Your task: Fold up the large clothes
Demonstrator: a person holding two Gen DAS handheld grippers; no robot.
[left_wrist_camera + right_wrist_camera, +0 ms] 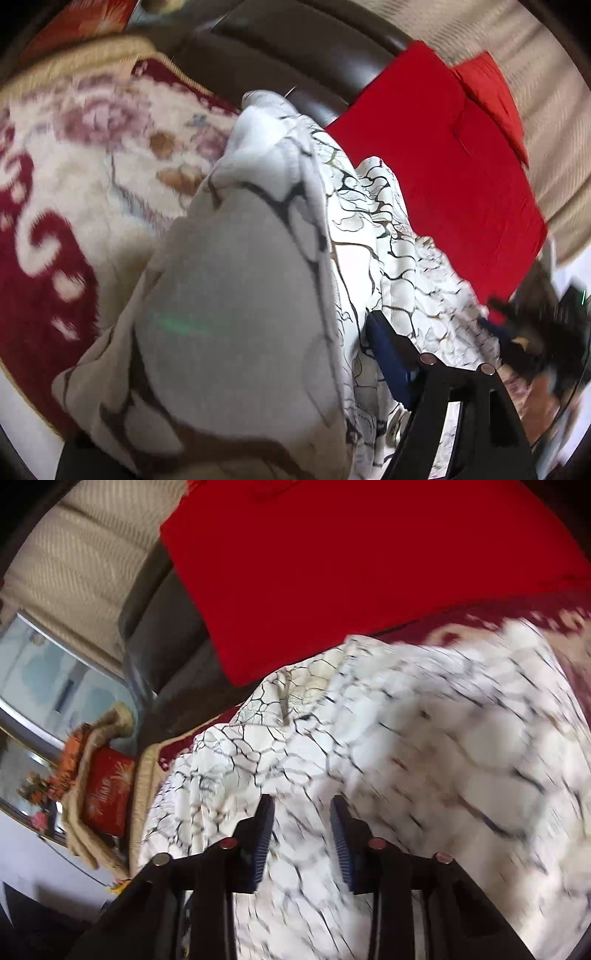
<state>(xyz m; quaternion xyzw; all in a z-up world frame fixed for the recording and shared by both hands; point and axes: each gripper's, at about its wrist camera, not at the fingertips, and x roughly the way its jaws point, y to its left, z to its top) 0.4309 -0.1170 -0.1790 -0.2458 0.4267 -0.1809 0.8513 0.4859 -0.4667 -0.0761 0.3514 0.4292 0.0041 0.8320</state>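
Observation:
The large garment, white with a black crackle print, lies heaped on a red and cream floral blanket. In the left wrist view a fold of it, pale inner side out, drapes over my left gripper and hides the left finger. Only the right blue pad shows, with cloth beside it and the jaws standing wide. In the right wrist view my right gripper hovers over the garment. Both of its blue pads show with a gap between them, and nothing is pinched. The picture is blurred.
Red cushions lean on a dark leather sofa back behind the garment. A beige curtain, a window and a red box under folded beige cloth lie to the left in the right wrist view.

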